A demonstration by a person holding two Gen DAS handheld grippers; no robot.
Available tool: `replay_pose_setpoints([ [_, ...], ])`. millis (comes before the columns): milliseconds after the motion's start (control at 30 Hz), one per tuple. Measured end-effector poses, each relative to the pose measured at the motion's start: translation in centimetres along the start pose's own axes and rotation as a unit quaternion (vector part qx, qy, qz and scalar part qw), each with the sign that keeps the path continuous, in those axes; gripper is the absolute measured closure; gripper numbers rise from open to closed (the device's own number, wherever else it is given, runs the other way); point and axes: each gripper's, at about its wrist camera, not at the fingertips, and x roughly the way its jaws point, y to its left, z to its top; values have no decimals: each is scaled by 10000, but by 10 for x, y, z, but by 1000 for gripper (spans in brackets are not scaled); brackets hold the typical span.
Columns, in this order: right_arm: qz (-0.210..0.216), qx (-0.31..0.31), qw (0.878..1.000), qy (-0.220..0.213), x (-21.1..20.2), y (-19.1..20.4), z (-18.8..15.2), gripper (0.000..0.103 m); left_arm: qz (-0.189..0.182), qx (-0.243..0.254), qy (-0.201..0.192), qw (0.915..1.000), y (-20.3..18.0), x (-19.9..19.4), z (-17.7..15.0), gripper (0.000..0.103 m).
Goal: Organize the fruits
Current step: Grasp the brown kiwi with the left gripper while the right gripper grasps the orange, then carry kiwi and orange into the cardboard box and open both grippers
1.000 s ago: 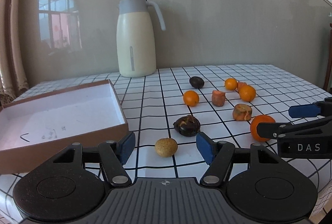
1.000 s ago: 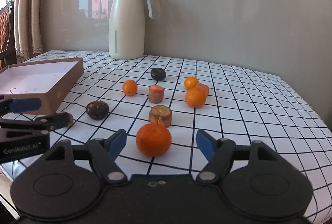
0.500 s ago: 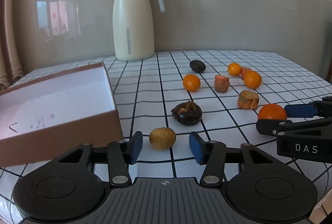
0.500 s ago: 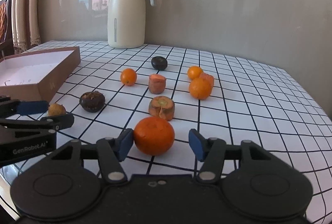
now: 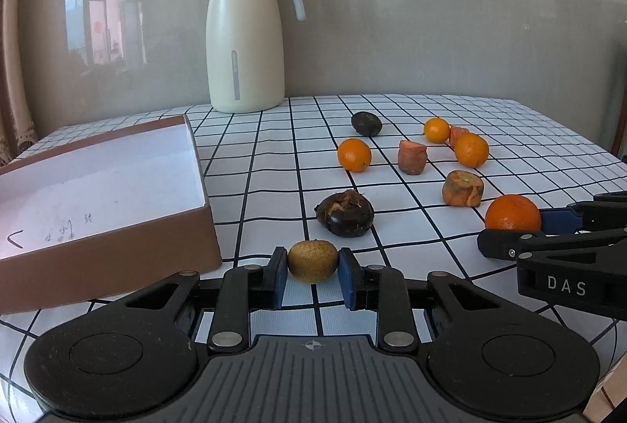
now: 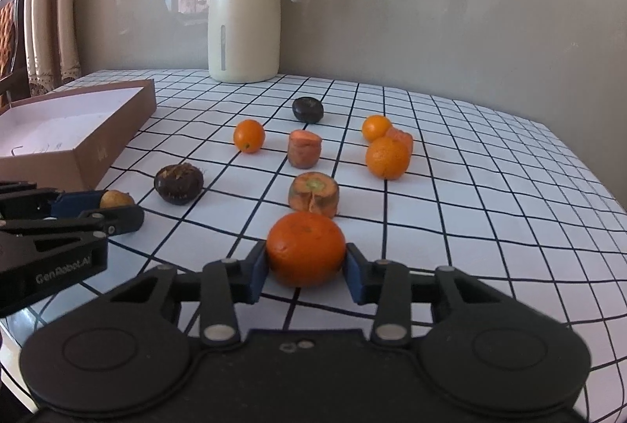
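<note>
My left gripper is shut on a small yellow-brown round fruit low over the checked tablecloth, just right of the brown box. My right gripper is shut on a large orange; it also shows in the left wrist view. On the cloth lie a dark mangosteen, a small orange, a dark round fruit, two more oranges and carrot pieces.
A cream thermos jug stands at the back by the grey wall. The open brown box with a white inside lies at the left. The table's near edge runs under both grippers; a curtain hangs at the far left.
Both grippers have moved forward and closed: the left jaws now clamp the yellow-brown fruit, the right jaws clamp the large orange. One second ago both were wide open.
</note>
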Motion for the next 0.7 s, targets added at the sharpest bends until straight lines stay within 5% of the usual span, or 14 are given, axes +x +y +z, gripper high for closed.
replay_pose_setpoints([
  [400, 157, 48, 9988, -471, -29, 13, 17, 71, 24, -48, -573, 9983, 13, -47, 17, 75],
  [700, 673, -348, 9932, -888, -44, 62, 40, 71, 506, -269, -888, 9944, 62, -83, 23, 75],
])
